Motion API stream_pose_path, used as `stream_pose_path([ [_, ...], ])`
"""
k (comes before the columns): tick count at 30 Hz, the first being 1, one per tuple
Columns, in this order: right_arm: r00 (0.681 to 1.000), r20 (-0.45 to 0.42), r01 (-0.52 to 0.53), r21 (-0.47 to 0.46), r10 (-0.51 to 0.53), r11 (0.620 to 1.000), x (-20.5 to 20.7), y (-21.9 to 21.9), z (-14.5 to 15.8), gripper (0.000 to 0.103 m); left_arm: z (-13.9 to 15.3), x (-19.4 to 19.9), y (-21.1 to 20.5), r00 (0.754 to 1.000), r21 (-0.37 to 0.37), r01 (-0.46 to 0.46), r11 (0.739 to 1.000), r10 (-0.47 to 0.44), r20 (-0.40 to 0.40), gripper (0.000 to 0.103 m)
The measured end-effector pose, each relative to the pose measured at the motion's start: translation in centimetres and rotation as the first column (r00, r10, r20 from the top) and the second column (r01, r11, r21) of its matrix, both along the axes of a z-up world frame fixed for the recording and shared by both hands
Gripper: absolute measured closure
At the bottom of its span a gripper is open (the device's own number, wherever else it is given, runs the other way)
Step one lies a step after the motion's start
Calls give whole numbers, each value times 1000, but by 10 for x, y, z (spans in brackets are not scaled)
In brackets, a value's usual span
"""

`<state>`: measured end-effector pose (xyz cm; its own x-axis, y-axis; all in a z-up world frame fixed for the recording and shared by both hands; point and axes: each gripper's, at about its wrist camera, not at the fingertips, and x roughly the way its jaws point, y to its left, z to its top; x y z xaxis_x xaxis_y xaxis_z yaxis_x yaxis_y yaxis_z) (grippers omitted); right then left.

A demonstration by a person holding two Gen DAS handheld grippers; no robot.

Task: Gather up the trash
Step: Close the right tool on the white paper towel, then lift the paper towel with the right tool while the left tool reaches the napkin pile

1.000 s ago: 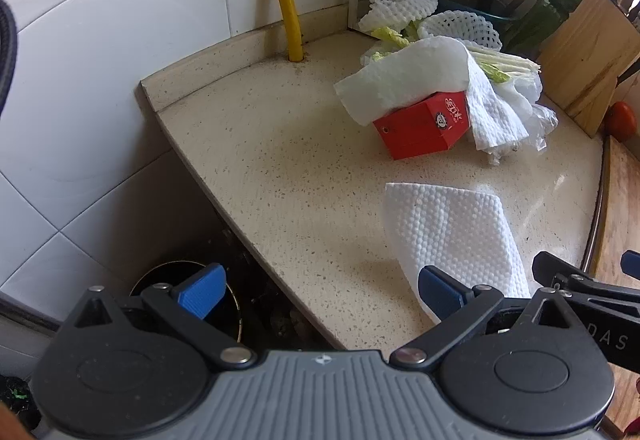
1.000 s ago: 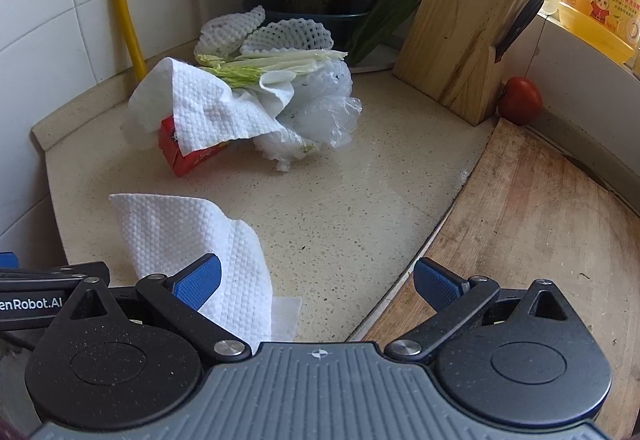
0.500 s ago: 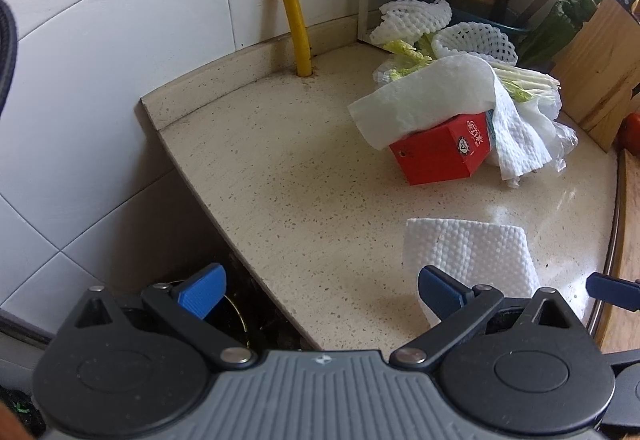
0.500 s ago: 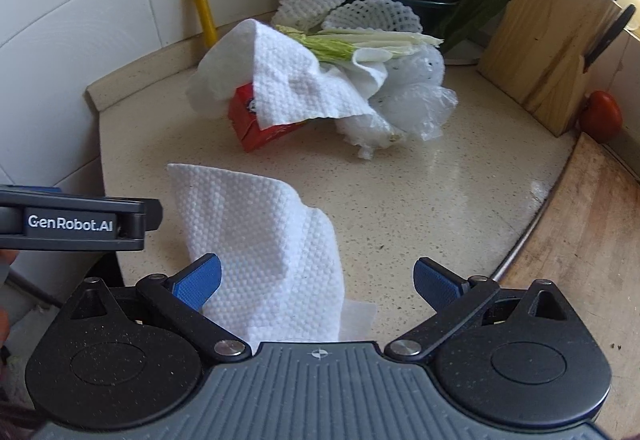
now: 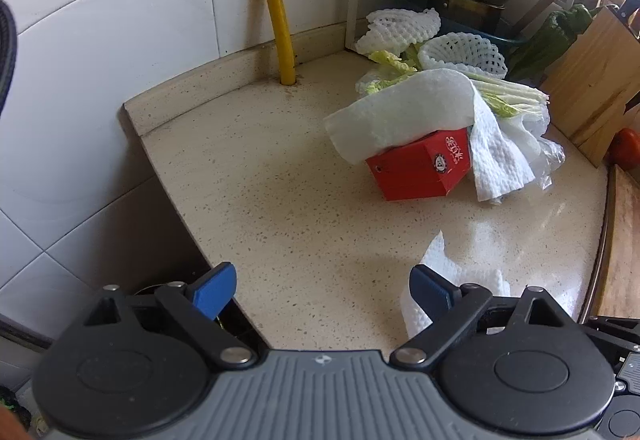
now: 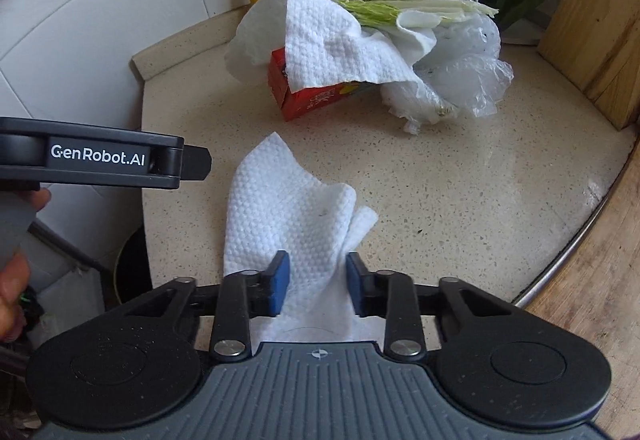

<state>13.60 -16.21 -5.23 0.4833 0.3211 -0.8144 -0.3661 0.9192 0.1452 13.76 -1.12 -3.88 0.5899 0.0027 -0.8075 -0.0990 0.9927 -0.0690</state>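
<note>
Your right gripper (image 6: 314, 278) has just been closing its jaws on the loose paper towel (image 6: 288, 216), and the blue pads now pinch the bunched sheet between them at the near edge of the speckled counter (image 6: 460, 200). From the pinch the towel rises in a crumpled fold, its far corner pointing toward the trash pile. Your left gripper (image 5: 324, 286) hovers just beside the towel, over the counter's left edge, its jaws spread wide after closing slightly, with nothing between them; the towel lies just past its right finger. Farther back, a red box (image 5: 420, 168) sits under another paper towel (image 5: 404, 112), with cabbage leaves (image 6: 412, 6), a plastic bag (image 6: 468, 80) and foam nets (image 5: 400, 30).
</note>
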Motion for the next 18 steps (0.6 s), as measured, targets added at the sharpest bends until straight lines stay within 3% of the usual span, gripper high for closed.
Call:
stream_pose_path([
  [6, 1000, 8, 6, 47, -7, 999, -5, -11, 6, 81, 10, 4, -6, 999, -41, 37, 998, -35, 36, 12],
  [14, 991, 33, 128, 122, -133, 984, 2, -47, 26, 81, 34, 24, -19, 993, -94, 104, 990, -97, 71, 12],
  [18, 982, 45, 177, 136, -185, 975, 5, -62, 29, 81, 49, 29, -21, 988, -69, 127, 990, -119, 101, 12],
])
